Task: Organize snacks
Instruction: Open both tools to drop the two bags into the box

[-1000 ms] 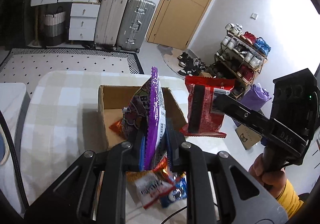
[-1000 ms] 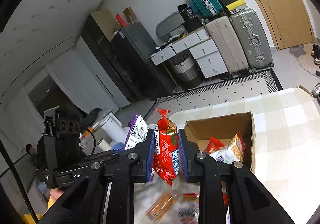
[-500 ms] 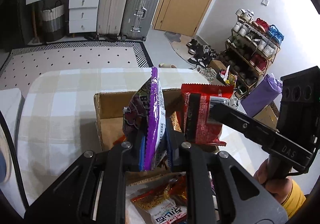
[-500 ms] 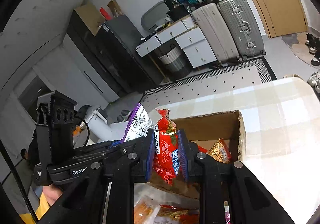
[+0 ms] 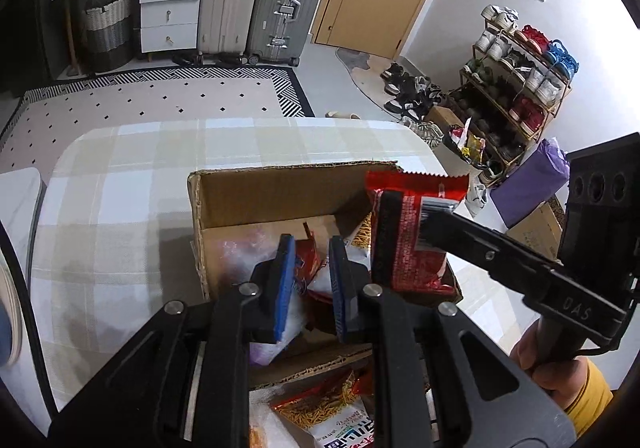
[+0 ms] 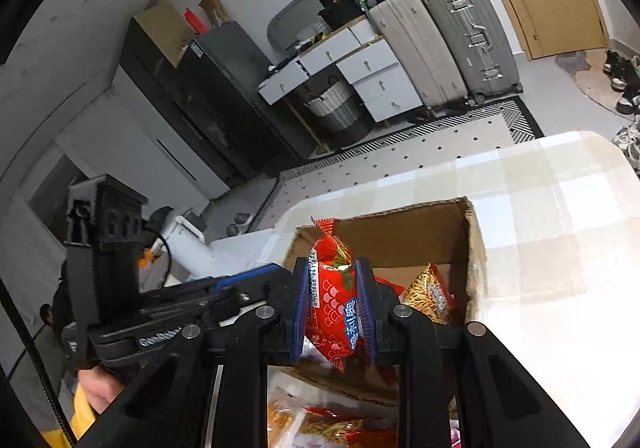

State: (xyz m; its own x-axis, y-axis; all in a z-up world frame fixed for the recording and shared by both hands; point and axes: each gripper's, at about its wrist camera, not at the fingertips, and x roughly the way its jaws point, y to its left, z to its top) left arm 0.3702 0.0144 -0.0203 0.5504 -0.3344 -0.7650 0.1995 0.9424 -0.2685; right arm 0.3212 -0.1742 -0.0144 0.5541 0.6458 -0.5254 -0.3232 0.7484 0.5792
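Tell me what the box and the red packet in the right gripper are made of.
The box looks like corrugated cardboard, matte brown, with a ragged cut rim and fluting along its edge. The red packet seems to be thin, glossy printed plastic film, with a zigzag-cut sealed end and creases where it is pinched. Whether it has a foil lining cannot be told.

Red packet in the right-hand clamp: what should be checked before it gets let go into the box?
1. red packet pinched firmly between the right gripper pads: ok.
2. Packet above the cardboard box opening: ok.
3. Bare floor showing inside the box for it: ok.
4. left gripper out of the drop path: cannot tell; it sits close beside.
5. Whether the left gripper holds anything: cannot tell.
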